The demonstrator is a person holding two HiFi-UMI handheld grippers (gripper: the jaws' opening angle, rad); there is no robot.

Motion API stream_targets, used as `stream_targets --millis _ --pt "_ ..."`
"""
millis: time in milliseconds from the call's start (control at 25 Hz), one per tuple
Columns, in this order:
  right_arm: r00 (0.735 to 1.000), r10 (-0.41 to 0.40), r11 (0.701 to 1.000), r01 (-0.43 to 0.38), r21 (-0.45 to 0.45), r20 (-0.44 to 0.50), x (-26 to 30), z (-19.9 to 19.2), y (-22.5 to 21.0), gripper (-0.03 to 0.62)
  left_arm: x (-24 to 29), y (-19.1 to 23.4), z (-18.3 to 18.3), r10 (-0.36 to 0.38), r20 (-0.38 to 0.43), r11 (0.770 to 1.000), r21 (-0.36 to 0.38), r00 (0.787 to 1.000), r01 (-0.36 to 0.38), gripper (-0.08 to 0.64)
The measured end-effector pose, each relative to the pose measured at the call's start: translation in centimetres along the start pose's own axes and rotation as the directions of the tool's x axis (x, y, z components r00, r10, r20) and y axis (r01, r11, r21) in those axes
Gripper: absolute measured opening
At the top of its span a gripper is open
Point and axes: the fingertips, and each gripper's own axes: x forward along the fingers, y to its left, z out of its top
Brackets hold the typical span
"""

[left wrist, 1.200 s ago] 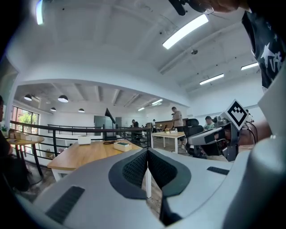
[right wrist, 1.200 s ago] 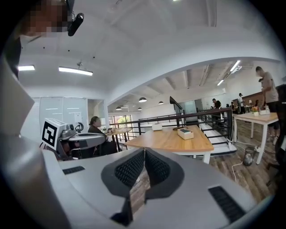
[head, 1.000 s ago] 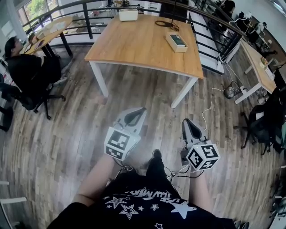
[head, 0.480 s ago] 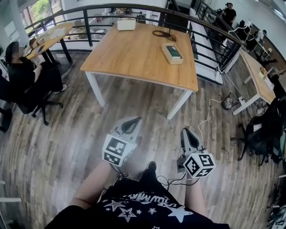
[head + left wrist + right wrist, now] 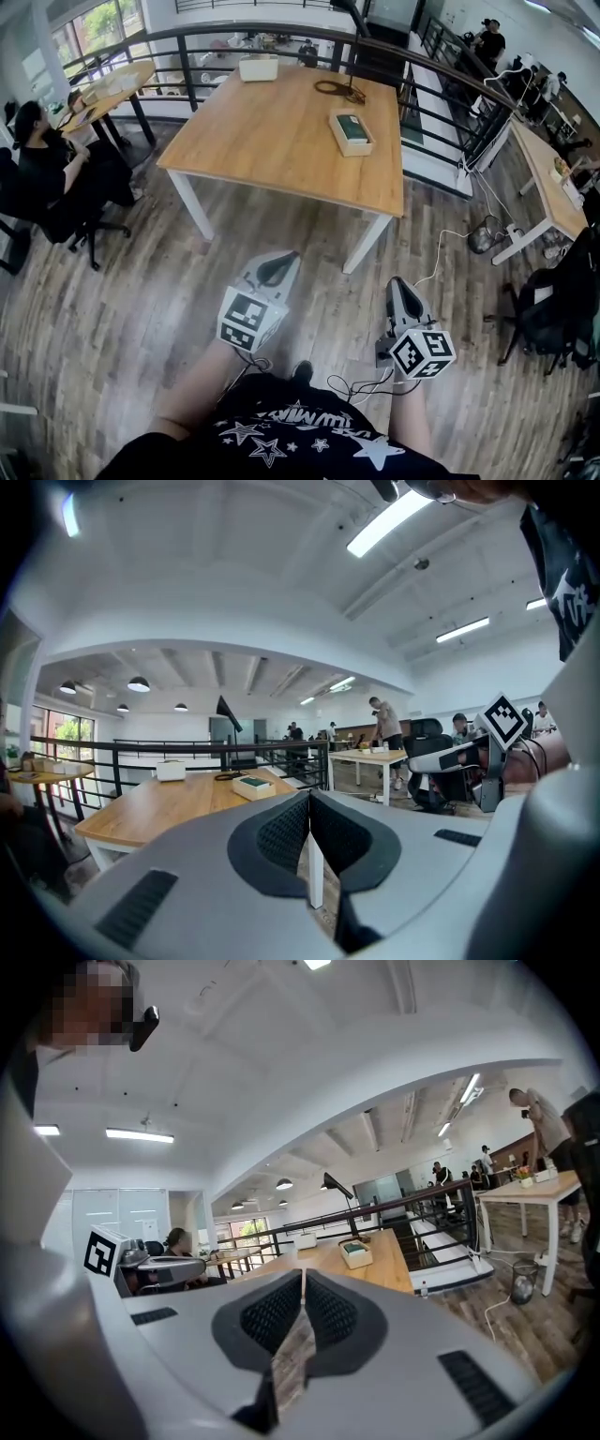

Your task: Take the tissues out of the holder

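Floor [image 5: 131, 281]: grey-brown planks, with both grippers held above it, well short of the table.
Table [image 5: 272, 150]: light wood on white legs, standing in front of a black railing [image 5: 187, 37].
Left gripper [image 5: 279, 257]: jaws pressed together with nothing between them (its own view shows the pads meeting).
Right gripper [image 5: 396, 282]: likewise clenched and empty.
Tissue holder [image 5: 350, 132]: a pale wooden box with a green-topped pack in it, on the table's far right part, well apart from both grippers.
White box [image 5: 258, 67]: at the table's far edge.
Cable coil [image 5: 339, 89]: black, just beyond the holder.
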Motion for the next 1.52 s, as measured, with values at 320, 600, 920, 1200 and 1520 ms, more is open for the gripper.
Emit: stream_targets --millis 320,600,920,1200,1520 --pt "1.0 -0.016 0.998 0.016 0.053 0.001 0.6 1.0 -6.3 0.021 3.4 -2.4 0.7 0.029 -0.018 0.999 0.025 0.999 -0.028 0.014" --pt "0.999 0.035 0.999 -0.035 0.029 -0.028 2.3 0.8 -6.9 0.021 6.3 -1.1 1.1 0.064 -0.011 0.998 0.002 0.998 -0.064 0.014" --pt "0.999 -0.046 0.998 0.048 0.051 -0.025 4.4 0.8 -9.9 0.021 10.5 0.7 0.5 0.024 -0.022 1.0 -0.014 0.999 -0.025 0.014" --pt "0.995 -0.09 0.994 0.093 0.055 -0.053 7.8 0.9 -11.7 0.021 14.0 4.8 0.4 0.023 -0.012 0.998 -0.05 1.0 -0.023 0.014" --pt "0.996 -0.071 0.997 0.072 0.015 -0.05 17.1 2.3 -10.0 0.023 18.0 13.1 0.7 0.029 -0.001 0.997 -0.069 1.0 -0.029 0.014"
